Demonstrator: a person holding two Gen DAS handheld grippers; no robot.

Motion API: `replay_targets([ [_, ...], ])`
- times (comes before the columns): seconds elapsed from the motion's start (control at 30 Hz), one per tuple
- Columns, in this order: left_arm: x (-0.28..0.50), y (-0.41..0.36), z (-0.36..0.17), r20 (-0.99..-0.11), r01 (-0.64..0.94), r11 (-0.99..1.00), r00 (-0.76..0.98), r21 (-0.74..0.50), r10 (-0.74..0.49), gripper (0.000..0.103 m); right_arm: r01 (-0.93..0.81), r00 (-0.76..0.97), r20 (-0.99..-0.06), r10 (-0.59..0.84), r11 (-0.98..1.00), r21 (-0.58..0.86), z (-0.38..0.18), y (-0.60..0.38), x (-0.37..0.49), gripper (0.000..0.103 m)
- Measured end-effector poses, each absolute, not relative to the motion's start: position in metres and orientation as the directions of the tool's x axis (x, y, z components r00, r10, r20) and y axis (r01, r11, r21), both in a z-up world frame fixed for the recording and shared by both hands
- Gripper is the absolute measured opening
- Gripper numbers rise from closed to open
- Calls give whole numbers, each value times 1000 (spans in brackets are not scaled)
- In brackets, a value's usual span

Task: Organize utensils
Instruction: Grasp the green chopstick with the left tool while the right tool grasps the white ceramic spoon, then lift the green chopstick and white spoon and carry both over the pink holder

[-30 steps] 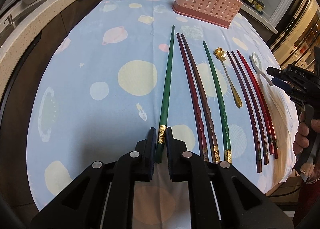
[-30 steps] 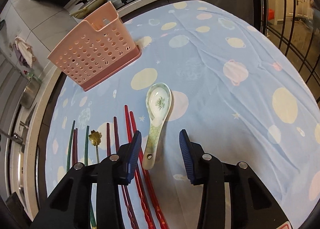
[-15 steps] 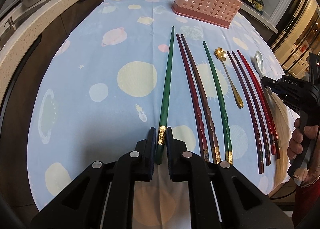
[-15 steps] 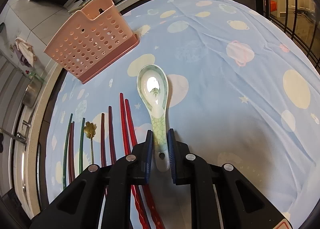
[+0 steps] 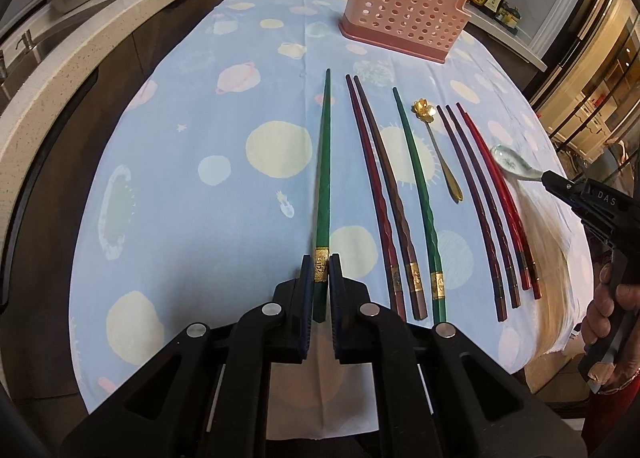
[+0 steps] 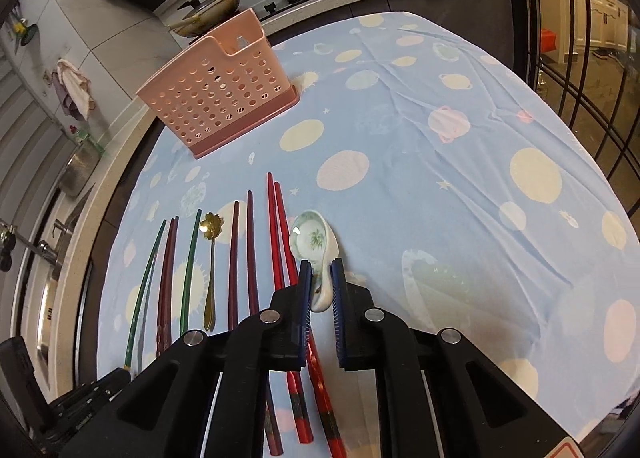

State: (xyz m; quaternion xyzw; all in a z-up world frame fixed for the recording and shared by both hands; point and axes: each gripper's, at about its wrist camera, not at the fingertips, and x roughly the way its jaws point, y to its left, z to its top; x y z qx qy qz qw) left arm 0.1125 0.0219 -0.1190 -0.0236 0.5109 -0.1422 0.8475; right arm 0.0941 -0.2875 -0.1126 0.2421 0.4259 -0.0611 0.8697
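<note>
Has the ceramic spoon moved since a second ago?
Yes. The ceramic spoon is now clamped in the right gripper and lifted; its bowl has swung left, against the red chopsticks it earlier lay beside.

I read the tablecloth (image 5: pixel 168 162) as pale blue, printed with cream circles, pink ringed planets and small white stars. Basket (image 6: pixel 224 92): salmon pink, dotted with round holes, darker pink base. Chopstick (image 5: pixel 323 178) in my left gripper (image 5: pixel 320 278): dark green, gold band. Spoon (image 6: pixel 314 242) in my right gripper (image 6: pixel 320 270): white with green leaf motif. Flower-headed spoon (image 5: pixel 438 150): gold. Pads on both grippers: blue.
</note>
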Motion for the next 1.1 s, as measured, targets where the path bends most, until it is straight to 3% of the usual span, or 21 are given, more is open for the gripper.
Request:
replay_targets([
  [0.53,129,37,-37,-763,228,955,579,-189,-289,7,271,706,-708,30,911,309,-55,-288,72,7],
  [1.1,261,-1,119,-543,294,949,781,-116,-308,7,145,806,-587,76,937,319,33,-298,207,7],
])
